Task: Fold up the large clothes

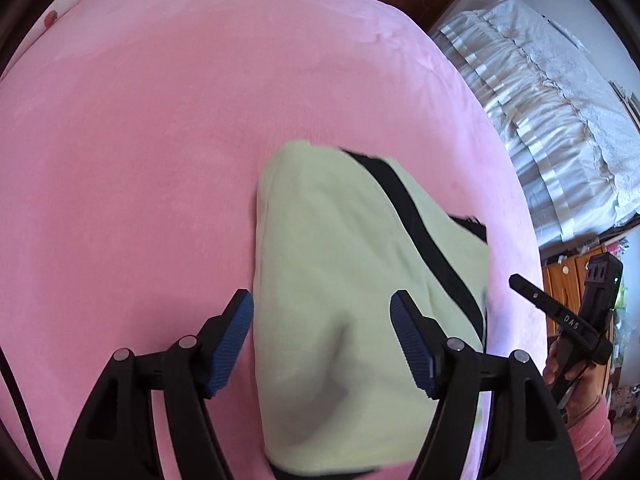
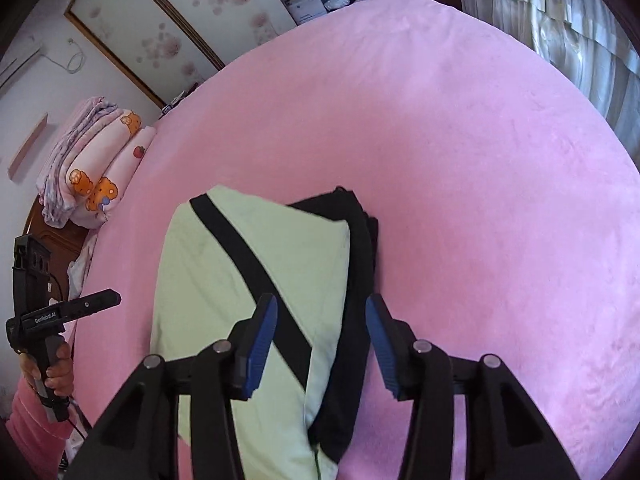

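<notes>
Both claws, left claw (image 1: 322,334) and right claw (image 2: 321,340), gape empty above the folded garment (image 1: 340,280) on the pink bed (image 1: 140,140); stacked bedding (image 2: 92,168) sits beyond, curtains (image 2: 560,12) farther off.

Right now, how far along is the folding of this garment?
Done: the pale green garment with the black stripe lies as a compact folded bundle on the pink bedspread. In hand: nothing; the left tongs and right tongs hover open above it. Left: perhaps tucking in the black edge.
</notes>
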